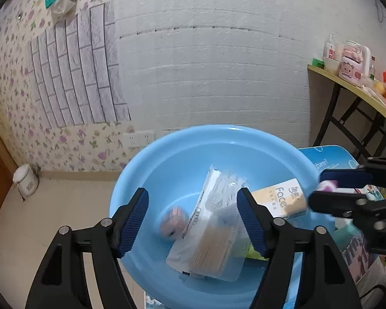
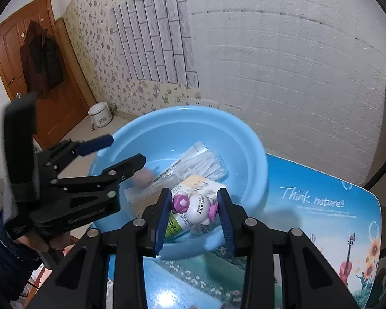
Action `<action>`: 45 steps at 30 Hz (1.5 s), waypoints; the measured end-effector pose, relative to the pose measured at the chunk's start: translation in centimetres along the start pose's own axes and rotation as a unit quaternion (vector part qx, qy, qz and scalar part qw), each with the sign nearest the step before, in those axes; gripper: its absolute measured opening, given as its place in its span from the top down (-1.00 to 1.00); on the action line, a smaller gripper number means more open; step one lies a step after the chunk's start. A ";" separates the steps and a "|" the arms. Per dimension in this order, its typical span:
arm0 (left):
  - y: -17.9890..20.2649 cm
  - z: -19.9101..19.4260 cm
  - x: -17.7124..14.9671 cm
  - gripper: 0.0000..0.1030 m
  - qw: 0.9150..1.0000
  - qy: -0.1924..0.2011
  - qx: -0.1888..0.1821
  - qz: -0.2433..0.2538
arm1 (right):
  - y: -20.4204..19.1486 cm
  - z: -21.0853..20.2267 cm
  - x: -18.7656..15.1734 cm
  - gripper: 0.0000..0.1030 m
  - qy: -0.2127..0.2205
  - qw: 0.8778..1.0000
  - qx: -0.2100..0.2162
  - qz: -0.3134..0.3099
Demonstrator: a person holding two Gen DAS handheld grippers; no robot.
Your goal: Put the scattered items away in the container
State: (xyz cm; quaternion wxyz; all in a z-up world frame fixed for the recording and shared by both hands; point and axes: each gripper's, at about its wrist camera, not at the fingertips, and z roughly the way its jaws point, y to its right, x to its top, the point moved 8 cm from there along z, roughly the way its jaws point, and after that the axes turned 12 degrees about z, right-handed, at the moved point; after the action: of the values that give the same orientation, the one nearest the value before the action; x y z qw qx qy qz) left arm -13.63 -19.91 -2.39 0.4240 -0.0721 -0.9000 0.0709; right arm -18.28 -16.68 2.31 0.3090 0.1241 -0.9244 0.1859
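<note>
White brick wall backs your printed counter (image 2: 321,206), where one blue basin (image 2: 167,126) holds three packets and one blurred toy. Your right gripper (image 2: 194,212), over the near rim, clamps one Hello Kitty figure (image 2: 196,207). Your left gripper (image 1: 193,219) hovers inside, fingers apart.

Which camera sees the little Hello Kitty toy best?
The right wrist view: the Hello Kitty toy sits close and sharp between the right gripper jaws. The left wrist view shows only a blurry purple-white bit.
</note>
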 end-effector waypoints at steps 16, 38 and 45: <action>-2.0 -0.6 -1.2 -0.63 0.999 -0.012 0.003 -0.049 | -0.7 2.5 1.9 -0.02 0.017 0.999 -0.014 -0.036; 1.0 -1.7 0.7 -0.98 0.999 -0.028 0.012 -0.036 | 2.6 -1.0 2.2 -0.35 0.043 0.998 -0.048 0.012; 3.3 -2.2 1.6 -0.99 0.999 -0.031 0.003 -0.032 | 5.2 -4.2 1.3 -0.52 0.060 0.996 -0.058 0.039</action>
State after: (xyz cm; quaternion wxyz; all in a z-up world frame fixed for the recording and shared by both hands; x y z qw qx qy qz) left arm -12.73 -16.27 -0.42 0.3981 -0.0398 -0.9144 0.0624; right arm -18.87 -10.42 4.83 0.3633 0.0580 -0.9175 0.1509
